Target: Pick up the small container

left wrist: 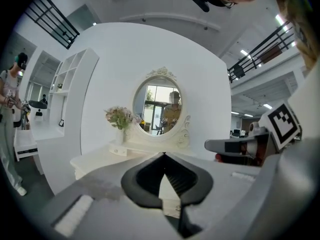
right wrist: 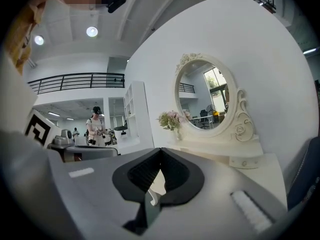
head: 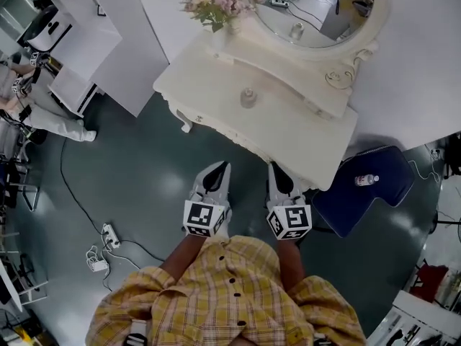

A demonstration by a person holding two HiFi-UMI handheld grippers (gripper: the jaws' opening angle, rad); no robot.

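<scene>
The small container, a clear little jar with a knobbed lid, stands alone in the middle of the white vanity table. My left gripper and right gripper hover side by side over the floor, just short of the table's near edge, both pointing at it. Both are shut with nothing between the jaws. The left gripper view shows the shut tips aimed at the oval mirror; the right gripper's tips meet the same way. Neither gripper view shows the container.
A vase of pink flowers stands at the table's back left. A blue chair bearing a water bottle sits to the right. White shelving, a person, a floor cable and a power strip lie left.
</scene>
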